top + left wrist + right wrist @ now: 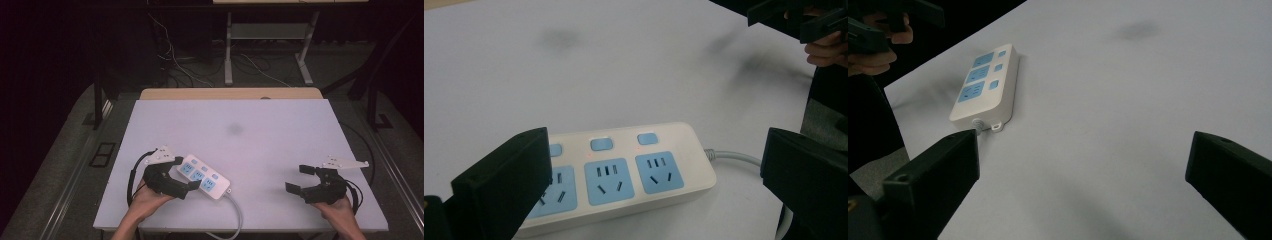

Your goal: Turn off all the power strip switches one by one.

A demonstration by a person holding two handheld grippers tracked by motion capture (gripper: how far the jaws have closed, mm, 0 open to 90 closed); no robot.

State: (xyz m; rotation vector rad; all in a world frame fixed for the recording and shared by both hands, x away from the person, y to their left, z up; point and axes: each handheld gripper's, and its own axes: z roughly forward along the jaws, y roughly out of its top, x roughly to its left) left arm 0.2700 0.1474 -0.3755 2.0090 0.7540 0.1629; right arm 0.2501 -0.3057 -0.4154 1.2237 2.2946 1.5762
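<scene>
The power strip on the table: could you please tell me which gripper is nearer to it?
Left. The left gripper straddles the power strip; the right gripper is well off to its right.

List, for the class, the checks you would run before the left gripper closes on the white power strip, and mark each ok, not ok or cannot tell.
1. Left gripper open: ok, its jaws stand wide apart.
2. Power strip lined up between those jaws: ok in the left gripper view, though one jaw covers the strip's end socket.
3. Strip lying flat on the table, sockets up: ok.
4. Cable free to follow: cannot tell, it runs off the table's near edge.
5. Right gripper out of the way: ok, open and well to the side of the strip.
6. Switches off: cannot tell; small reddish dots show beside the buttons.
</scene>
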